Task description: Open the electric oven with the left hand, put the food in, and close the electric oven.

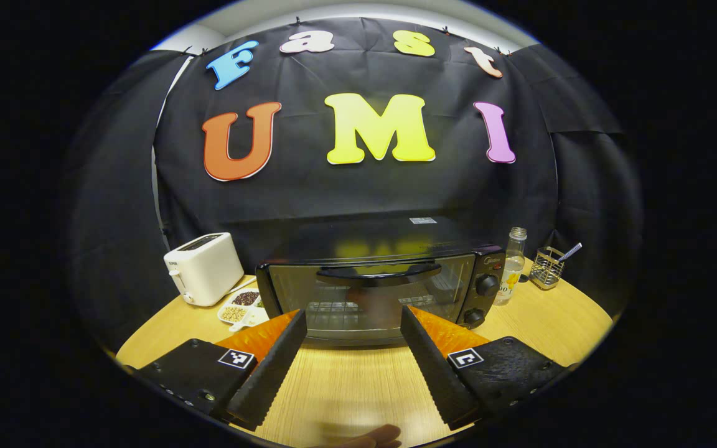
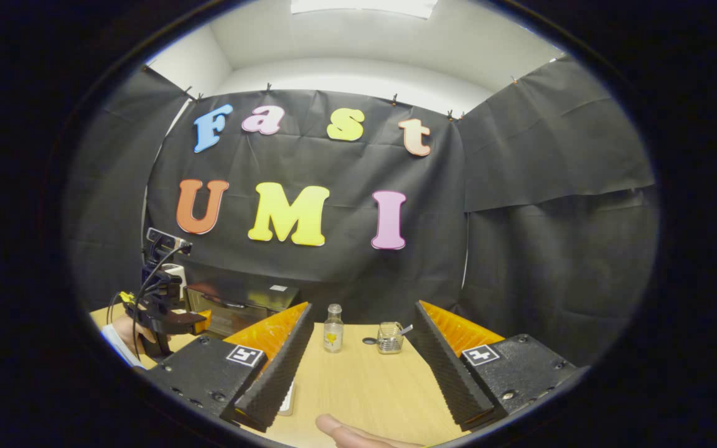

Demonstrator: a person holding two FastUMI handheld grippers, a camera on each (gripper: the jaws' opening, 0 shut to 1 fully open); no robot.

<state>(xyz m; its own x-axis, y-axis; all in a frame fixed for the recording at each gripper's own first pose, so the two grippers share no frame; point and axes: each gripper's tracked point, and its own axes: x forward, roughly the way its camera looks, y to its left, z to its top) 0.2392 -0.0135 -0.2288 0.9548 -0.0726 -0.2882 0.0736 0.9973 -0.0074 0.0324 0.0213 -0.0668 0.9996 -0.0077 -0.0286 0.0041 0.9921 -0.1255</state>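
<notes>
Table [image 1: 346, 386], light wood, carries everything. Electric oven [image 1: 374, 292] sits mid-table against the black cloth wall, straight ahead of the left gripper [image 1: 353, 323] and framed between its two fingers; fingertips stop short of the glass door, apart from it, not touching. Left gripper is spread wide w/ nothing held. Oven door is closed, handle [image 1: 378, 272] a dark curved bar across the top of the glass.

Right gripper [image 2: 361, 317] is also spread wide, nothing between its fingers, pointed at the table's far end, well to the right of the oven. In the right gripper view the oven [image 2: 240, 308] shows at far left, partly hidden behind the left gripper [image 2: 193, 322] and the hand [image 2: 128, 333] w/ a pale sleeve cuff that holds it.

Left gripper view gives the oven's front: black body, glass door w/ a wire rack faintly seen inside, two round knobs [image 1: 486, 285] stacked on the right panel, glossy top. It also shows a white toaster [image 1: 204, 269] left of the oven and a white divided dish [image 1: 241, 306] of seeds/beans just beside the oven's left corner. Right of the oven: clear bottle [image 1: 511, 267], then a wire holder [image 1: 548, 267] w/ a utensil. Right gripper view shows the same bottle [image 2: 333, 328] and wire holder [image 2: 389, 337] between its fingers. Food item: cannot tell which it is.
</notes>
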